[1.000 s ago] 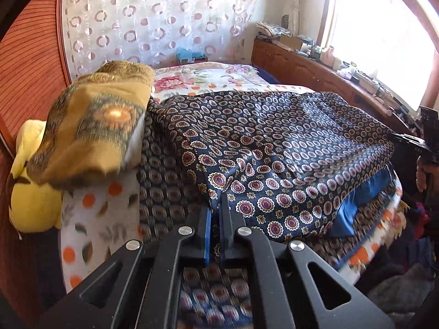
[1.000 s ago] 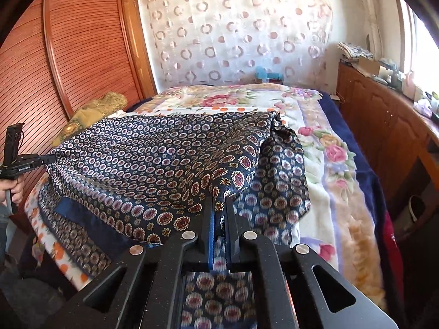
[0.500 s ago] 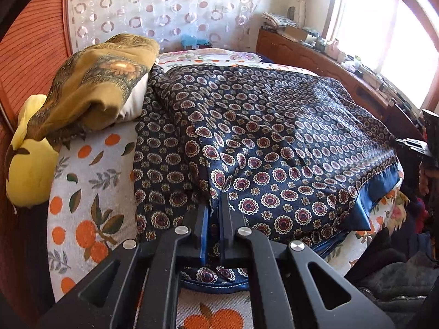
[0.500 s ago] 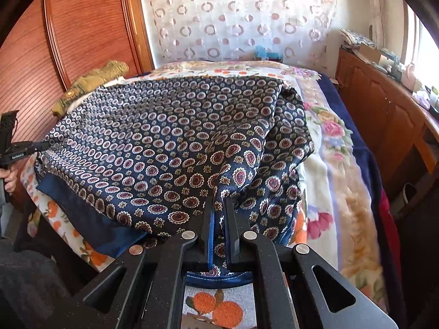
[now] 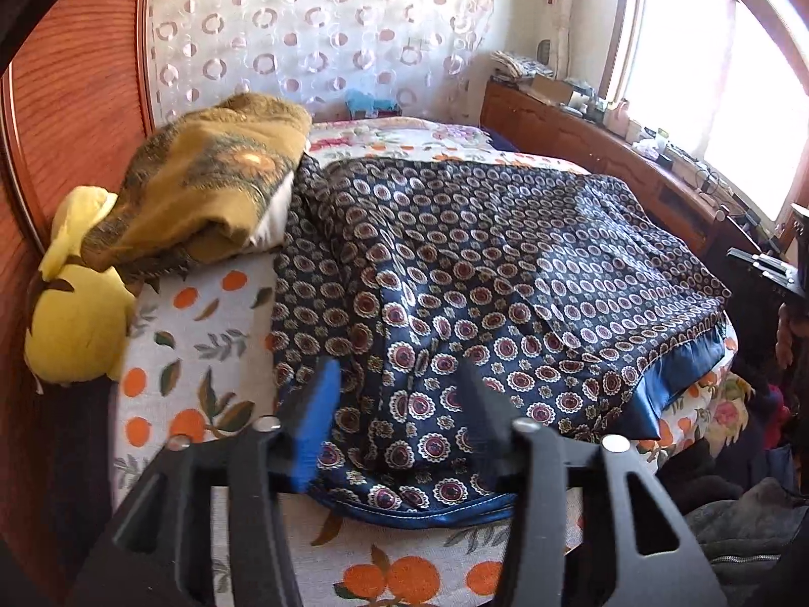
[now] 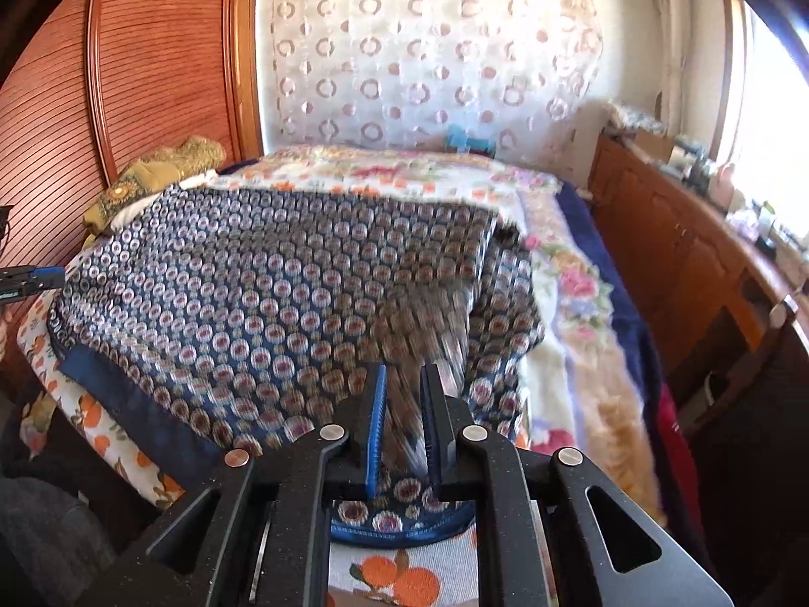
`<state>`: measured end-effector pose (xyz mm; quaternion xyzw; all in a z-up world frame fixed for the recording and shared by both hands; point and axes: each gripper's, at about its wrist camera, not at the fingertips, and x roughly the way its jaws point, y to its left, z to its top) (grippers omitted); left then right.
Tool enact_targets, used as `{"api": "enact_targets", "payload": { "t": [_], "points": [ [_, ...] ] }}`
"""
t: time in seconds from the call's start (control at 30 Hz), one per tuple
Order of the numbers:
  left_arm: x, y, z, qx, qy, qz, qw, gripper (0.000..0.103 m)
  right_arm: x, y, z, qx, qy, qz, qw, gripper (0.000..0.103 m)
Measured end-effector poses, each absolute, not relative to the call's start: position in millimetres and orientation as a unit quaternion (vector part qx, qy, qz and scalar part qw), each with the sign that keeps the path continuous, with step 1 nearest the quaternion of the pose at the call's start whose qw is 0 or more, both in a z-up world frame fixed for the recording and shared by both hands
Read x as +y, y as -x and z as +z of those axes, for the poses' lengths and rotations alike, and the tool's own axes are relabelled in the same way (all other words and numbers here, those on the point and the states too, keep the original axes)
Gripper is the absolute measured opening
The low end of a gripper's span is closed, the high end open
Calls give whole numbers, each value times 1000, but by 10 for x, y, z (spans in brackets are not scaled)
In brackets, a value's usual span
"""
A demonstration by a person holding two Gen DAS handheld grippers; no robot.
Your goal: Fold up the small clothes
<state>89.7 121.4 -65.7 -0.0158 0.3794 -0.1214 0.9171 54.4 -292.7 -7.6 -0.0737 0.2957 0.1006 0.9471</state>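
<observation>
A navy garment with a round medallion print and a plain blue hem (image 5: 505,293) lies folded across the bed (image 5: 202,354). It also shows in the right wrist view (image 6: 263,293). My left gripper (image 5: 397,379) is open, its jaws spread over the near left corner of the cloth, holding nothing. My right gripper (image 6: 403,384) is parted a little over the near right corner, and the cloth is slipping out between its pads, blurred by motion.
A mustard patterned pillow (image 5: 212,192) and a yellow plush toy (image 5: 76,313) sit at the bed's left edge by the wooden wardrobe (image 6: 151,76). A wooden cabinet (image 6: 682,253) with clutter runs along the window side. Dark clothes (image 5: 748,516) lie on the floor.
Both grippers lowered the cloth's near edge onto the bed. The left gripper opened wide and let go; the right gripper has parted and the cloth is dropping from it.
</observation>
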Motion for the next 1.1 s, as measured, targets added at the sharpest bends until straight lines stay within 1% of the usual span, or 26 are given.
{"api": "enact_targets", "payload": {
  "t": [0.03, 0.07, 0.17, 0.23, 0.33, 0.4, 0.43, 0.5, 0.93, 1.0, 1.1],
  "points": [
    [1227, -892, -644, 376, 16, -118, 919, 77, -2893, -528, -37, 289, 73, 103, 949, 17],
    [1247, -889, -635, 373, 17, -112, 921, 81, -2861, -514, -9, 285, 72, 107, 950, 20],
    [1326, -923, -675, 382, 16, -88, 920, 81, -2735, -488, 34, 277, 73, 121, 950, 25],
    [1365, -945, -737, 388, 19, -73, 919, 81, -2641, -495, 12, 276, 73, 133, 949, 27],
    [1410, -970, -859, 404, 29, -67, 912, 81, -2452, -546, -66, 283, 75, 153, 944, 33],
    [1424, -981, -924, 410, 34, -63, 909, 81, -2349, -606, -127, 286, 75, 164, 941, 44],
    [1427, -983, -945, 413, 33, -61, 908, 81, -2385, -643, -167, 289, 74, 170, 939, 46],
    [1426, -970, -979, 416, 32, -59, 907, 81, -2249, -729, -235, 297, 77, 184, 934, 53],
    [1439, -939, -1065, 421, 36, -61, 904, 81, -1460, -1251, -663, 327, 106, 244, 907, 59],
    [1445, -934, -1064, 420, 37, -60, 905, 81, -1374, -1298, -707, 329, 110, 247, 905, 63],
    [1456, -924, -1064, 417, 42, -61, 906, 81, -1261, -1360, -797, 337, 113, 251, 900, 65]
  ]
}}
